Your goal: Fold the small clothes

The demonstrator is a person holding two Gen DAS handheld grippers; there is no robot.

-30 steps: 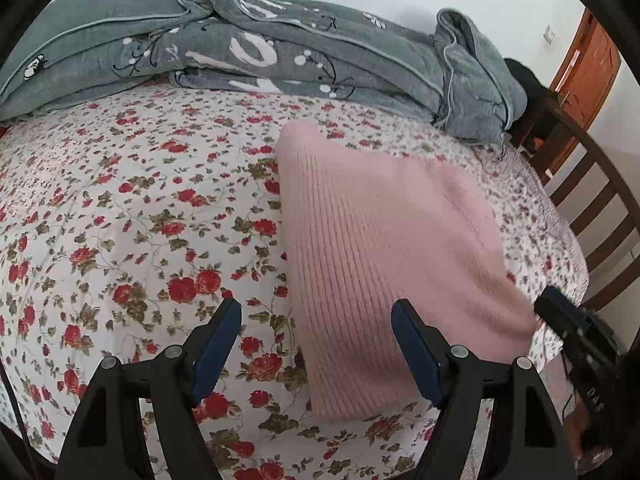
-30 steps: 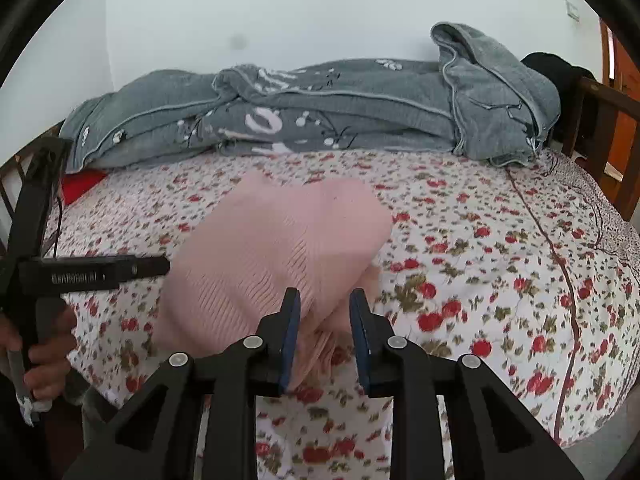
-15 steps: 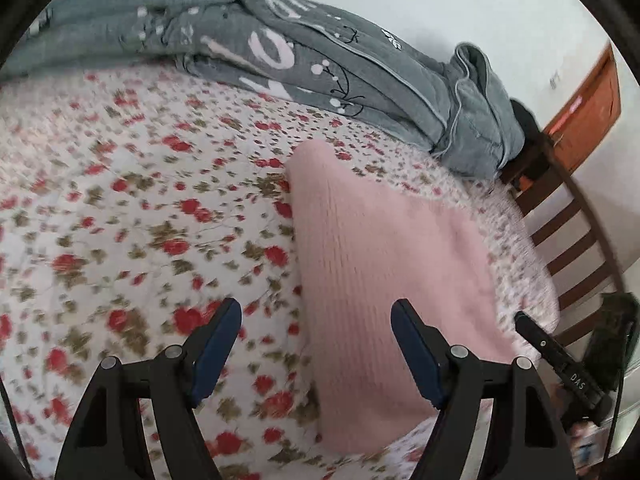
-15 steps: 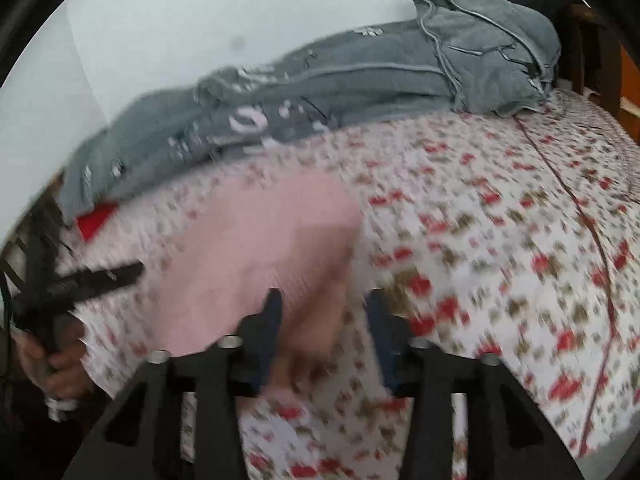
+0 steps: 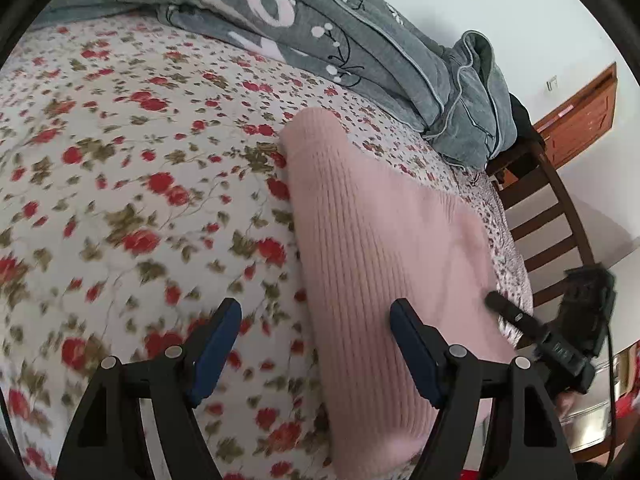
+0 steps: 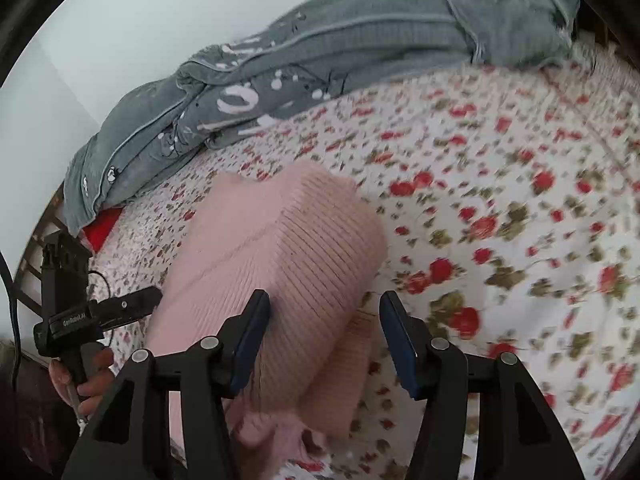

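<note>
on the floral bed [image 5: 120,168], near its front edge, the pink knit garment [image 6: 280,264] lies folded. right gripper [image 6: 324,320]: fingers, clamped on the hem a second ago, now opening, cloth between but free. left gripper [image 5: 316,344] fingers apart, empty. fold looks released; smoothing likely next. grey blanket [image 5: 360,48] behind.

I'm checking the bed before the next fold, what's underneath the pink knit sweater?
The pink knit sweater lies folded on the floral bedsheet, which shows all around it. More pink fabric pokes out beneath its near edge. Anything else under it is covered.
</note>
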